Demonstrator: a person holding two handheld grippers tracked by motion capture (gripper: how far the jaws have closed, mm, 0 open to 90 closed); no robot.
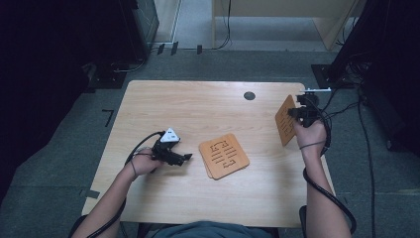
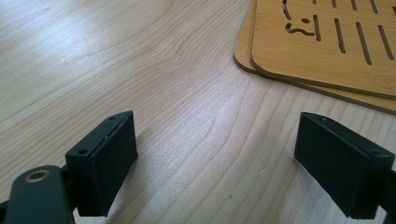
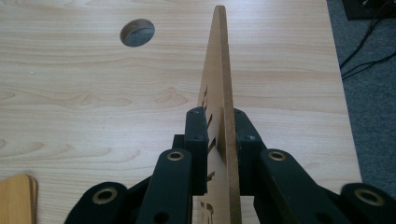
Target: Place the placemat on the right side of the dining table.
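Two slotted wooden coasters (image 1: pixel 224 155) lie stacked in the middle of the table (image 1: pixel 198 104). Just left of the stack, low over the wood, my left gripper (image 1: pixel 185 157) is open, its jaws wide apart with nothing between them; the stack's corner (image 2: pixel 322 46) lies just beyond them. At the table's right edge my right gripper (image 1: pixel 296 113) is shut on a third coaster (image 1: pixel 285 120), held up off the table and on edge. In the right gripper view that coaster (image 3: pixel 219 70) stands edge-on between the jaws.
A round cable hole (image 1: pixel 249 95) sits in the table's far right part, also seen as the hole (image 3: pixel 137 32) left of the held coaster. Grey floor, cables and dark stands surround the table. The table's right edge (image 3: pixel 343 93) is close to the right gripper.
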